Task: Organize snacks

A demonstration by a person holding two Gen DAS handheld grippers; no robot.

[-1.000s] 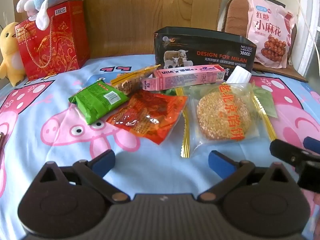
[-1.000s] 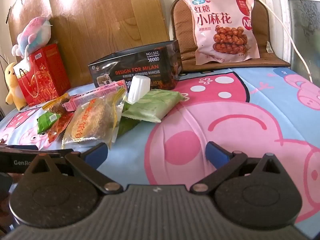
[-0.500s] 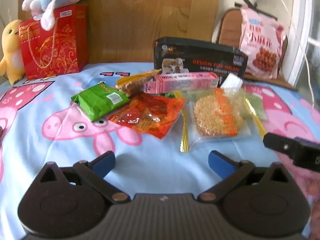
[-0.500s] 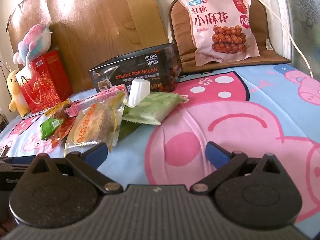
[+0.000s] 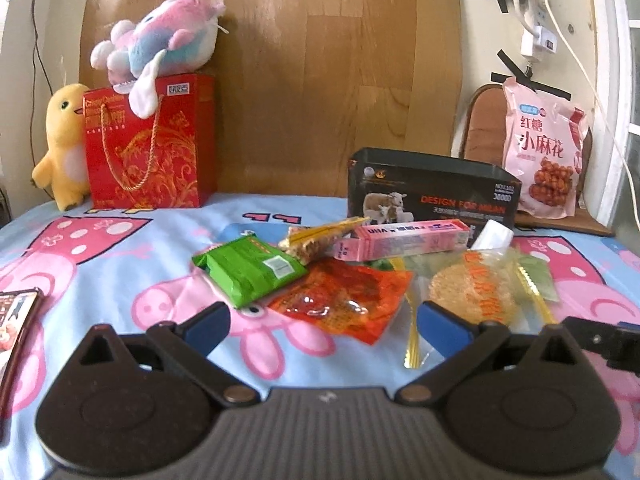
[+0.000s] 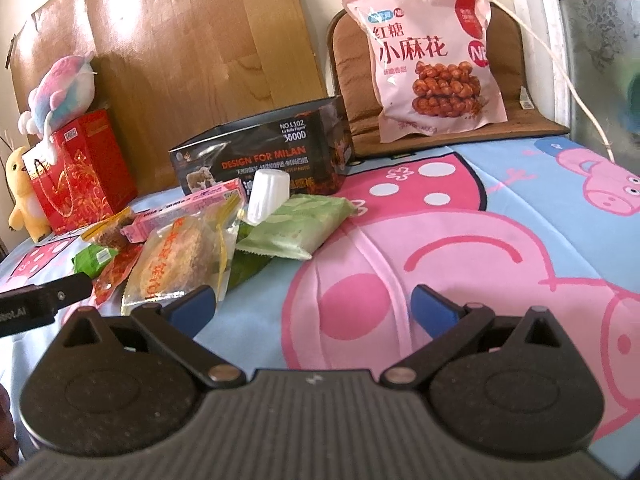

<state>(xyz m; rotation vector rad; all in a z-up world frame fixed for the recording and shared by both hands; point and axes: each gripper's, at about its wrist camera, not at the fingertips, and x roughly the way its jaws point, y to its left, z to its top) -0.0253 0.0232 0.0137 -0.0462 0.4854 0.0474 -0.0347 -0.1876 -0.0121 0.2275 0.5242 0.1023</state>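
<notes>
While both claws hover empty: left gripper (image 5: 322,326) and right gripper (image 6: 312,306) spread wide, holding nothing.
Near pile: sesame cake packet (image 5: 470,292) overlaps red packet (image 5: 340,300) and green packet (image 5: 248,270) on the bedsheet (image 6: 540,216).
Risk: slick overlapping film could slip or drag neighbours.
Behind: black box (image 5: 432,192), probably the destination, could get nudged.

Bright daylight enters from the window (image 6: 592,40) at the right, glaring on the wooden board (image 6: 192,48); fisheye bending curves the slightly soft edges.
</notes>
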